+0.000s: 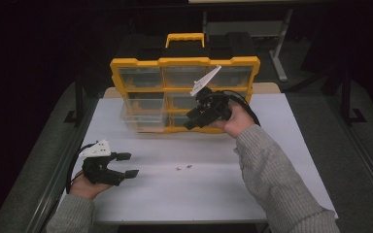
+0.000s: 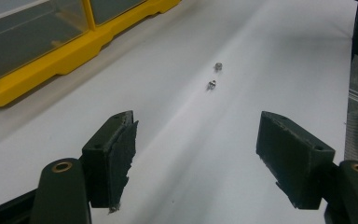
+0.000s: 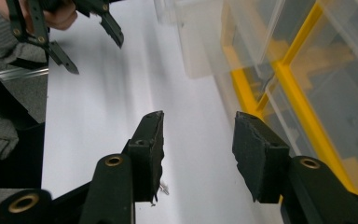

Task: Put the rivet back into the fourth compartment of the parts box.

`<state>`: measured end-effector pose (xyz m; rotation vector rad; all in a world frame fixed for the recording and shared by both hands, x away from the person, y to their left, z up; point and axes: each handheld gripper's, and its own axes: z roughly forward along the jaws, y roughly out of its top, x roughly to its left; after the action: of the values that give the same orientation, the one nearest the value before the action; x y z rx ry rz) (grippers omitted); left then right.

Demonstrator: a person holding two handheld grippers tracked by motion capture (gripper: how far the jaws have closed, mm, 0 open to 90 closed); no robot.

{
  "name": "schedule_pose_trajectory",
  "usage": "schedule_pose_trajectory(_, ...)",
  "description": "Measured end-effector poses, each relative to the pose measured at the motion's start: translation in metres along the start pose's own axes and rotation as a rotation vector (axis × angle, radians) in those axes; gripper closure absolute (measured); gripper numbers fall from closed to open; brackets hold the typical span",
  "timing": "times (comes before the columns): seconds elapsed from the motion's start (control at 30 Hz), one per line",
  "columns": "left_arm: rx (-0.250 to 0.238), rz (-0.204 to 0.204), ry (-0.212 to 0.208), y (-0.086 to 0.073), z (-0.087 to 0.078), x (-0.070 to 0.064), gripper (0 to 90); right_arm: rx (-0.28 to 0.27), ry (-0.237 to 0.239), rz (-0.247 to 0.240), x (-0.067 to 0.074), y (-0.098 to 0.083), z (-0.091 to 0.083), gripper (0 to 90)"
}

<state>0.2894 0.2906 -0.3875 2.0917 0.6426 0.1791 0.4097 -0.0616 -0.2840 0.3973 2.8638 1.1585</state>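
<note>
A yellow organizer (image 1: 184,62) with clear drawers stands upright at the back of the white table (image 1: 281,145). Its lower-left drawer (image 1: 143,116) sticks out toward me, and appears as the clear drawer (image 3: 200,42) in the right gripper view. Two small metal nuts (image 1: 183,168) lie on the table in front of it. My right gripper (image 1: 189,121) hovers before the organizer's lower middle drawers, jaws open with nothing between them (image 3: 198,135). My left gripper (image 1: 128,164) rests at the table's front left, open and empty (image 2: 196,140), pointing toward the nuts (image 2: 211,84).
The organizer's yellow frame (image 2: 51,70) lies left of the left gripper's line of sight. Dark floor and table legs surround the table. The left gripper (image 3: 98,57) and its hand sit at the top left of the right gripper view.
</note>
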Motion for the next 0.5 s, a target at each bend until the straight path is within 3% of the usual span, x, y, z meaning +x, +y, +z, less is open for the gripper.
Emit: schedule_pose_trajectory(0.5,0.004,-0.003,0.007,0.000,0.000,-0.001,27.6,0.017,0.009,0.032,0.008,-0.034,0.029,47.9)
